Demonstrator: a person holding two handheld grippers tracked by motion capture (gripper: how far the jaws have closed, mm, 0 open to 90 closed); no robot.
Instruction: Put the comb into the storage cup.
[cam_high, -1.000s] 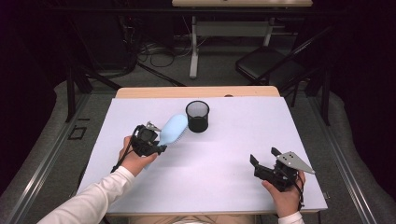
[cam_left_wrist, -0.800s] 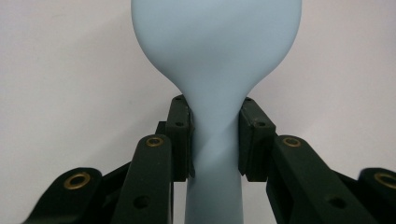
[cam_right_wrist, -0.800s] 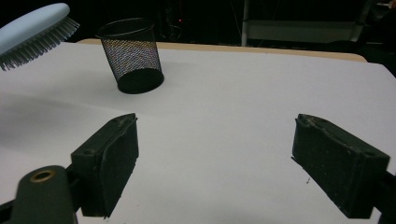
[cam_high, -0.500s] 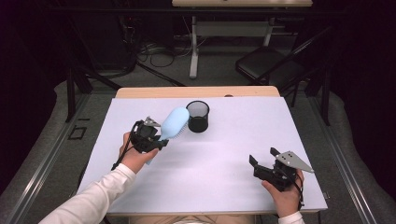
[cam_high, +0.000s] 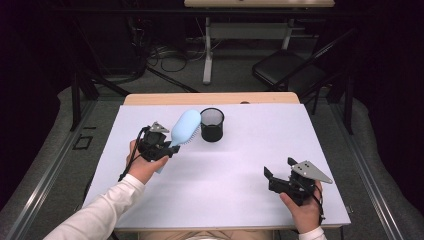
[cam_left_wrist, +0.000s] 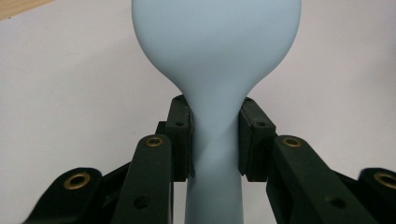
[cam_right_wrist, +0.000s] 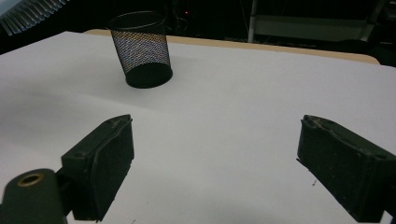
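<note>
The left gripper (cam_high: 167, 148) pinches the hairbrush (cam_high: 181, 131) by its neck, hiding part of the handle; the right gripper (cam_right_wrist: 215, 172), its jaws just opening, stands spread and empty.

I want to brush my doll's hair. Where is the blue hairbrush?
High view, left side: the blue hairbrush is clamped by its handle in the left tongs, right beside the black mesh cup.

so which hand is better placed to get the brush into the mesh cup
Left. The left gripper is clamped on the brush handle, right beside the mesh cup. The right gripper is open, holding nothing, near the table's front corner.
</note>
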